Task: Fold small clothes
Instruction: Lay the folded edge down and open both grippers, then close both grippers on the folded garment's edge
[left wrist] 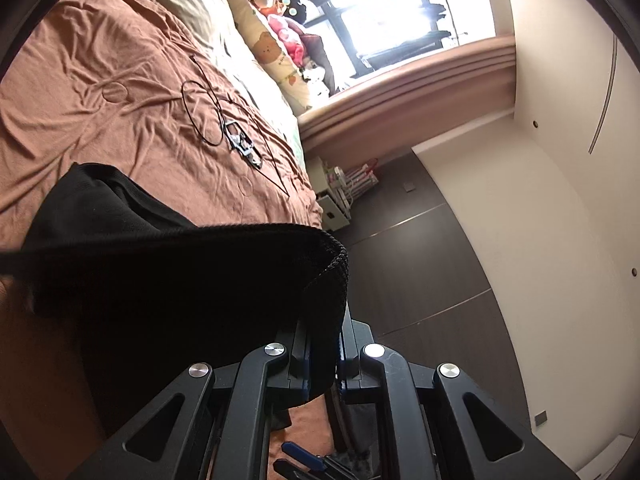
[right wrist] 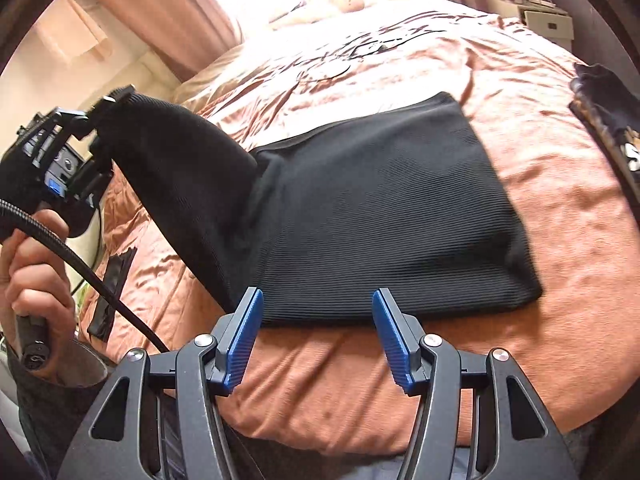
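The black ribbed garment (right wrist: 384, 216) lies spread across the rust-orange bed cover (right wrist: 520, 92), most of it flat, one corner pulled up and off to the side in a taut dark fold. That raised corner is pinched in the left tongs (right wrist: 105, 109), clenched tight on the fabric and seen out at the edge of the right wrist view, with the person's left hand (right wrist: 34, 276) wrapped around the handle below and a black cable (right wrist: 92, 280) trailing from it. Through the left wrist camera the same cloth (left wrist: 180, 280) drapes right over the left tongs (left wrist: 324, 354), the knit edge squeezed between the blue pads. The right tongs (right wrist: 318, 312) sit released, blue pads spread wide, hovering just off the near hem of the garment and gripping nothing. Further up the bed, a thin black cord with a small metal clip (left wrist: 240, 144) lies looped on the cover. Pillows and soft toys (left wrist: 276, 36) are piled by the bright window (left wrist: 384, 4). Another dark piece of clothing (right wrist: 608, 120) rests at the far right edge of the bed
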The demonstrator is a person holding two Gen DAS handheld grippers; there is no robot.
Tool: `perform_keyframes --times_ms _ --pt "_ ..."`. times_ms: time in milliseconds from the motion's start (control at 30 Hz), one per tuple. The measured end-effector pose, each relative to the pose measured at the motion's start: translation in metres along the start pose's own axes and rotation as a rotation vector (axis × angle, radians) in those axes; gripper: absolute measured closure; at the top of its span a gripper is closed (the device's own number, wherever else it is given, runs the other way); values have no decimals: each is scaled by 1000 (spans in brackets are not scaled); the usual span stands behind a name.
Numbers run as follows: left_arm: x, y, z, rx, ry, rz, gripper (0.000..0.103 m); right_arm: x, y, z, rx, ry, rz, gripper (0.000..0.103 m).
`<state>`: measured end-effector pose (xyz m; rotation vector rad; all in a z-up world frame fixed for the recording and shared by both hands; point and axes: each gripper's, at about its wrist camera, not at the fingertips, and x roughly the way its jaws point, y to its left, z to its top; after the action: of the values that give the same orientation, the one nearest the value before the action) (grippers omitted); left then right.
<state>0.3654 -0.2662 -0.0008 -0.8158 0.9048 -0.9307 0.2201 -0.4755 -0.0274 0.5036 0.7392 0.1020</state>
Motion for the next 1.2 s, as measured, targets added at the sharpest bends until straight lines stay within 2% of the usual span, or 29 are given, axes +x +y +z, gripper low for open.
perform_keyframes --times_ms 267,533,600,633,667,733,833,1200 --pt "58 -2 -39 18 113 21 94 -42 -27 -19 31 -20 -54 48" --pt "112 -7 -73 37 240 56 93 -61 -52 -25 76 -19 -71 48" --pt "124 -8 -81 46 285 78 82 -62 -60 -25 86 -16 -74 48" --pt "128 -8 -85 46 305 70 68 -63 -62 -25 89 -15 -78 48" --pt "128 -7 -88 46 316 66 51 -62 -65 -25 89 -12 -82 48" --pt "125 -5 -90 65 311 83 38 -59 -68 -21 83 -3 -90 48" --pt "114 2 -89 90 293 128 37 -54 -69 -15 55 22 -108 48" --pt "63 62 -80 27 235 276 37 -8 -50 22 -118 109 -172 48"
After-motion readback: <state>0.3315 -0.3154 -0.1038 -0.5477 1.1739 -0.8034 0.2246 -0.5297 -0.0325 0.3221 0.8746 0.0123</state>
